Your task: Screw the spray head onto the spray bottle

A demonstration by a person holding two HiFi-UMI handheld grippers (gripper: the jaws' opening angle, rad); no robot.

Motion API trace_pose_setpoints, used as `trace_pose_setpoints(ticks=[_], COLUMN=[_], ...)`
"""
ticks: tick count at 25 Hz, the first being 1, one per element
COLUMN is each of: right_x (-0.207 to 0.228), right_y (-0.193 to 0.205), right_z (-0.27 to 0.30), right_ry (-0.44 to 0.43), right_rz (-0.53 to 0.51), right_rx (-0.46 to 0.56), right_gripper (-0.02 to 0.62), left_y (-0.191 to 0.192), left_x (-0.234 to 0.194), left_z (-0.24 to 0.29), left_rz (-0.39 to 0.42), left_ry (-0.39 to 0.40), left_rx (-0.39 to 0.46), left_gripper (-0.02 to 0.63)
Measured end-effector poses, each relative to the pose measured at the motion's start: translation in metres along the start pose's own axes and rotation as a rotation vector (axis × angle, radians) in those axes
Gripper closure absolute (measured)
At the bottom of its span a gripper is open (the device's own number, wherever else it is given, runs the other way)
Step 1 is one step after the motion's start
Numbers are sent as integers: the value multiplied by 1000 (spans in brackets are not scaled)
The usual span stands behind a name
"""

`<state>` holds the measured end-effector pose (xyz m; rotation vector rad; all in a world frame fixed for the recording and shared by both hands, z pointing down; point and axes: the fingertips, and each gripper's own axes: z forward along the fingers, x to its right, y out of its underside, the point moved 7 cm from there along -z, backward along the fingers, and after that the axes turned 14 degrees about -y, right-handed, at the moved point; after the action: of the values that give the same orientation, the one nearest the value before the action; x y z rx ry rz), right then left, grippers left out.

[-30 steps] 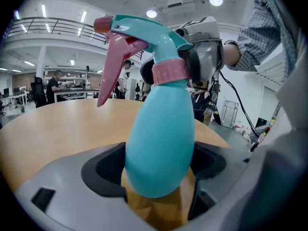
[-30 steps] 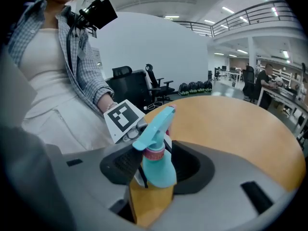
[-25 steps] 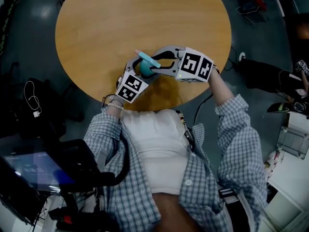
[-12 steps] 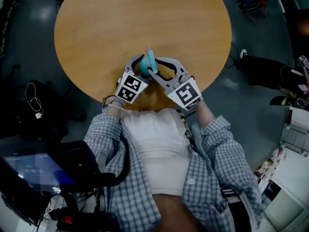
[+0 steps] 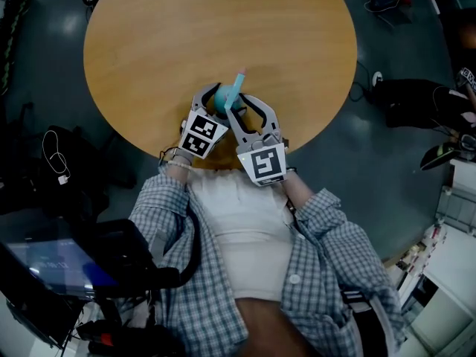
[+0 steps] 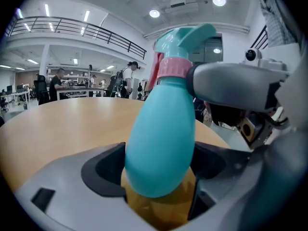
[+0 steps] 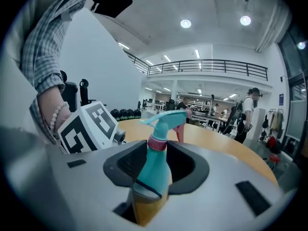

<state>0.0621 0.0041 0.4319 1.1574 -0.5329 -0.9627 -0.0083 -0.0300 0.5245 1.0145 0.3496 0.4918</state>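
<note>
A teal spray bottle [image 5: 221, 97] stands on the round wooden table [image 5: 186, 28] near its front edge. My left gripper [image 5: 216, 97] is shut on the bottle's body [image 6: 161, 138], low down. The teal spray head [image 5: 238, 85] sits on the neck with a pink collar [image 7: 157, 142]. Its nozzle points away from me and slightly right. My right gripper [image 5: 236, 109] reaches in from my side and is shut on the spray head at the collar [image 6: 172, 67]. In the right gripper view the pads [image 7: 126, 163] flank the neck, and the left gripper's marker cube [image 7: 90, 127] shows at the left.
The table edge [image 5: 297, 143] runs just behind both grippers, close to my body. Dark bags and cables lie on the floor at the left [image 5: 52, 155] and right [image 5: 416, 99]. People stand at desks far behind the table [image 6: 130, 78].
My right gripper has swung from the bottle's right side round toward my body, turning the spray head clockwise: its nozzle went from far-left to far-right. The left gripper and bottle stayed put.
</note>
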Motion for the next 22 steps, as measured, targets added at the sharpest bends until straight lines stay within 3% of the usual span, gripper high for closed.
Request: trace_pose_setpoints(ticks=[7, 11, 13, 15, 17, 22], right_x=[-13, -5, 12, 35, 58, 78], right_y=[-4, -14, -19, -22, -24, -21], right_z=[-11, -20, -27, -32, -33, -12], right_ry=[-119, -184, -236, -294, -371, -679], right_rz=[-87, -117, -81, -32, 0, -20], right_rx=[-87, -26, -19, -46, -82, -233], right_gripper=[489, 488, 486, 394, 350, 350], left_y=[-3, -2, -1, -2, -2, -3], left_x=[-1, 0, 0, 0, 1, 2], left_z=[0, 0, 0, -1, -1, -1], left_rz=[-11, -2, 2, 4, 9, 19], left_ry=[-6, 1, 5, 7, 12, 29], left_rx=[4, 4, 4, 6, 7, 5], left_gripper=[198, 198, 198, 198, 198, 198])
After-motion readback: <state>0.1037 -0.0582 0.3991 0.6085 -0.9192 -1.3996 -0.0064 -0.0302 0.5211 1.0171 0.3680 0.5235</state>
